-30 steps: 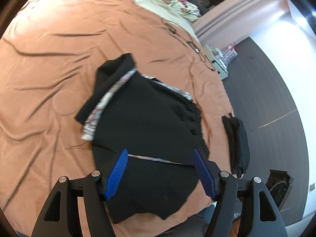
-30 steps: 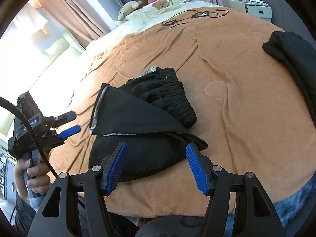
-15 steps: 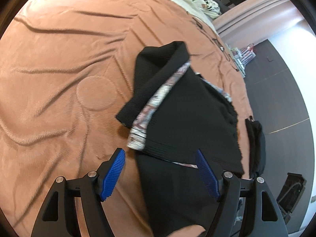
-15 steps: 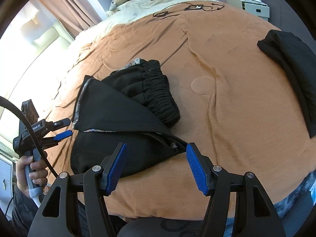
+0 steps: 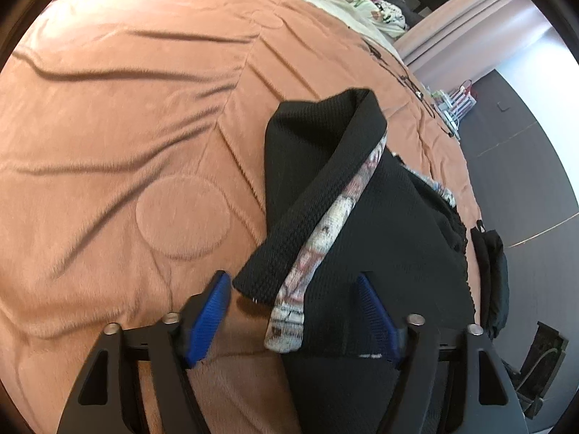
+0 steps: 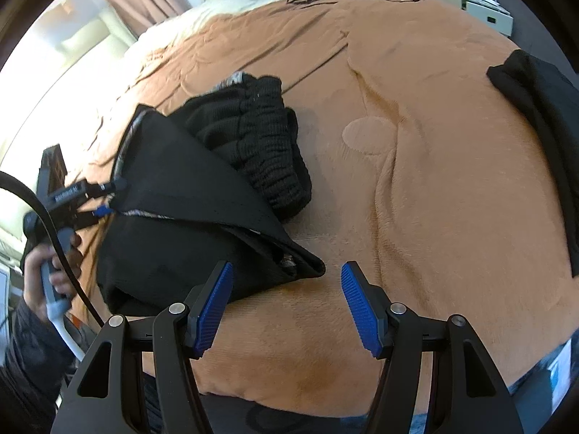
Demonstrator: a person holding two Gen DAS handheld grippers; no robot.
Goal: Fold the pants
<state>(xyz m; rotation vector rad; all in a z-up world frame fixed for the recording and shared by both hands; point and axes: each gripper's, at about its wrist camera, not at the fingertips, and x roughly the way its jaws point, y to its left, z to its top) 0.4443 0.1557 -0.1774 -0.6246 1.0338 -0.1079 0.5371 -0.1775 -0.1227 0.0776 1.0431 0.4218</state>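
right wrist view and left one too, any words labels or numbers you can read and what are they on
No text can be read for certain.
White lettering on the side of the left gripper, seen in the right wrist view: too blurred to read.
Patterned lining strip on the black pants: a print, no legible words.
Items on the white shelf by the bed: too small to read.

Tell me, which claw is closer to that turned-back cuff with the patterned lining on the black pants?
Left. The left claw sits open right at the patterned cuff, its end between the pads. The right claw hovers open by the pants' opposite folded corner.
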